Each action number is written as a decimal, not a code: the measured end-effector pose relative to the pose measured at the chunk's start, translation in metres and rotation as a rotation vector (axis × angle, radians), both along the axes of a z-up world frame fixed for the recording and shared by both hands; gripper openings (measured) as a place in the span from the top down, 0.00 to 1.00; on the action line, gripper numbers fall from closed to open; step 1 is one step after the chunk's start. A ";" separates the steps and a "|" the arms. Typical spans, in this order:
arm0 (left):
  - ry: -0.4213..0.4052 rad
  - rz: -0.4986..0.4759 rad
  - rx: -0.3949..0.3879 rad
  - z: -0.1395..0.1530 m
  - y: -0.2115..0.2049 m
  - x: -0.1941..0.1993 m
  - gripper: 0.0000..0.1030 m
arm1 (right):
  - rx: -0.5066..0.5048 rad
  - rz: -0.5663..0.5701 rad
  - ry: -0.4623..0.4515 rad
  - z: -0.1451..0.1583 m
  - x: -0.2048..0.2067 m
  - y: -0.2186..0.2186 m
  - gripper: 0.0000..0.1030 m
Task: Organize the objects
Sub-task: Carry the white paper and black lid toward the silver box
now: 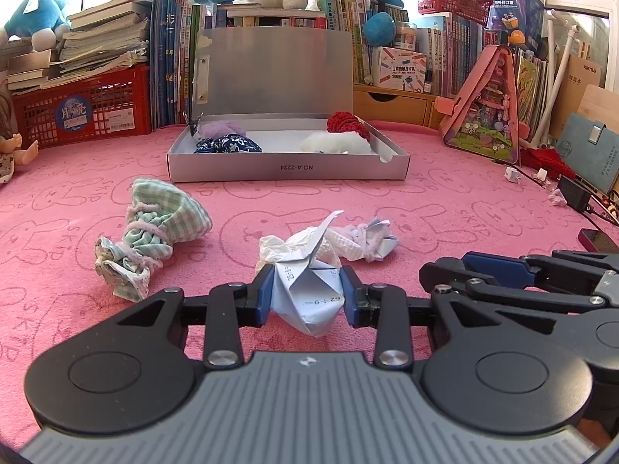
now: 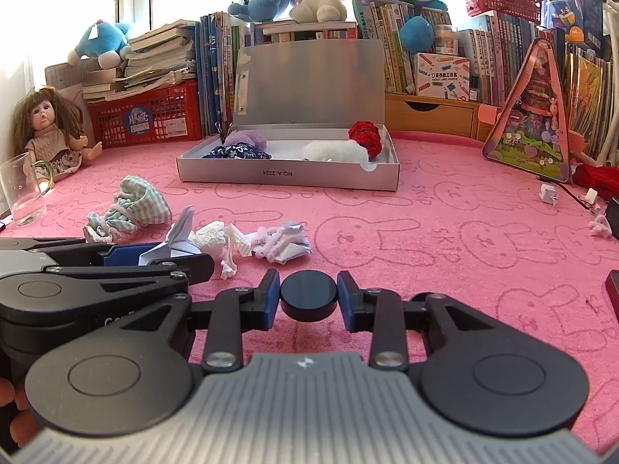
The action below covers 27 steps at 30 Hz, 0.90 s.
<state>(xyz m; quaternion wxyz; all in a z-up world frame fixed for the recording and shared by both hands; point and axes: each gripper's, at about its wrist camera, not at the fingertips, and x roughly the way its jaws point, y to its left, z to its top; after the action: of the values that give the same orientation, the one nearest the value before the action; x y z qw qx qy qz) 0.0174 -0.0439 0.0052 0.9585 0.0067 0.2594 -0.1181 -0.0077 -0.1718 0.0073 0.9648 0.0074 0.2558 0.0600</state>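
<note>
Folded paper (image 1: 309, 301) sits clamped in the down-tilted left claw (image 1: 305, 295); the right claw (image 2: 308, 297) pinches a black disc (image 2: 308, 297).

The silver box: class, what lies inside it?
Inside the silver box: purple fluff, a navy floral cloth, a white furry item, a red knitted piece. Anything beneath them is hidden.

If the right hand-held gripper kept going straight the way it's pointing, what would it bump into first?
Probably only the pink cloth: the right hand-held gripper, shut on a black disc, tilts down at bare cloth. The silver box lies further along; depth is unclear.
</note>
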 end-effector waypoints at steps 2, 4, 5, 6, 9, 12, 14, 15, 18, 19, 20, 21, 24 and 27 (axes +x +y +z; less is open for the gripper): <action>-0.003 0.005 -0.001 0.002 0.001 0.000 0.61 | 0.003 0.002 -0.003 0.002 0.001 0.000 0.63; -0.007 0.009 -0.004 0.004 0.001 0.002 0.61 | 0.008 0.003 -0.005 0.004 0.003 0.001 0.63; -0.008 0.011 -0.006 0.006 0.002 0.002 0.61 | 0.013 0.002 -0.007 0.005 0.004 0.001 0.63; -0.008 0.012 -0.007 0.007 0.002 0.003 0.61 | 0.016 0.002 -0.009 0.006 0.005 0.001 0.63; -0.016 0.021 -0.013 0.012 0.004 0.006 0.61 | 0.025 0.002 -0.015 0.009 0.008 0.001 0.63; -0.024 0.028 -0.015 0.015 0.005 0.009 0.61 | 0.028 0.004 -0.022 0.012 0.011 0.002 0.63; -0.026 0.032 -0.021 0.018 0.006 0.011 0.61 | 0.025 0.005 -0.030 0.015 0.014 0.003 0.63; -0.029 0.034 -0.023 0.019 0.007 0.012 0.61 | 0.024 0.006 -0.033 0.016 0.015 0.003 0.63; -0.043 0.036 -0.025 0.024 0.008 0.016 0.61 | 0.018 0.009 -0.049 0.021 0.019 0.005 0.63; -0.049 0.036 -0.025 0.026 0.008 0.017 0.61 | 0.017 0.011 -0.052 0.022 0.020 0.005 0.63; -0.054 0.037 -0.025 0.028 0.008 0.019 0.61 | 0.017 0.013 -0.058 0.024 0.021 0.005 0.63; -0.058 0.038 -0.026 0.030 0.008 0.020 0.61 | 0.017 0.013 -0.062 0.025 0.023 0.005 0.63; -0.066 0.039 -0.033 0.035 0.010 0.028 0.61 | 0.021 0.018 -0.072 0.030 0.030 0.005 0.63; -0.077 0.045 -0.035 0.041 0.010 0.038 0.61 | 0.022 0.019 -0.085 0.035 0.040 0.006 0.63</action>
<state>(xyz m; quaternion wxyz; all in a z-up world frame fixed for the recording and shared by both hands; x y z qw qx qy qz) 0.0554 -0.0335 0.0461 0.9702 -0.0115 0.2203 -0.1004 0.0322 -0.1655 0.0420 0.9741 0.0132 0.2141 0.0722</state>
